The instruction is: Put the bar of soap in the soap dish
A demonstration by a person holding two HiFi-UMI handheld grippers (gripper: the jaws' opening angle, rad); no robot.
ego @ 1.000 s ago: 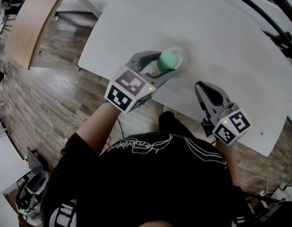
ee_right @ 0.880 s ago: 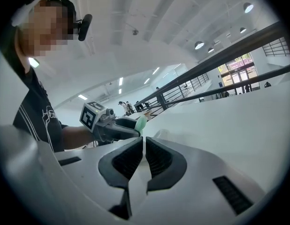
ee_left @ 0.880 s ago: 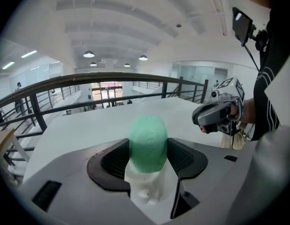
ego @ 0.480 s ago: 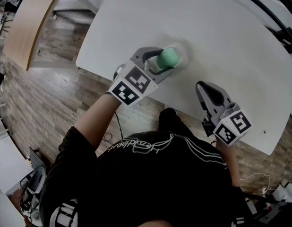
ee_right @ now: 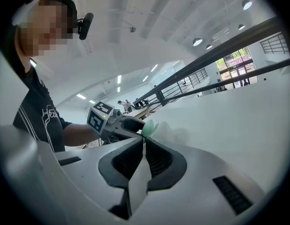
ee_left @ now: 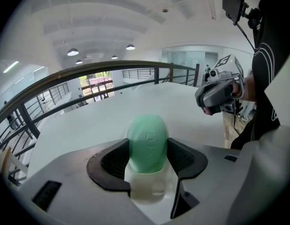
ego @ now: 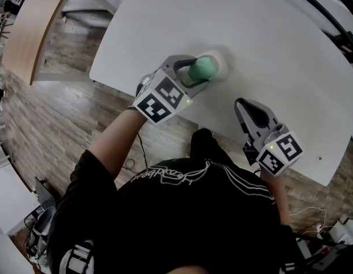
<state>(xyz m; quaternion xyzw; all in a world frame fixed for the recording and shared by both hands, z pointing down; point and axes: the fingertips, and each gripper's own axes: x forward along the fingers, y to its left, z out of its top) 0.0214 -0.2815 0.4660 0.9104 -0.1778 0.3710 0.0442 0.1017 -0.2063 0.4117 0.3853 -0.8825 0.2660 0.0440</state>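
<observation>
Here, the left gripper (ee_left: pixel 147 146) clamps the green bar of soap (ee_left: pixel 147 142) upright, its fingers (ee_left: pixel 183 157) pressing on both sides of the bar. The soap's lower end sits within the rim of the white soap dish (ee_left: pixel 147 187), which stands on the white bench (ego: pixel 268 44) near its front edge. The right gripper (ee_right: pixel 142 146) hovers over the bench's near edge, well apart from the dish, with its fingers (ee_right: pixel 126 163) closed together on nothing. A person's forearm (ego: pixel 116 144) extends behind the left gripper.
</observation>
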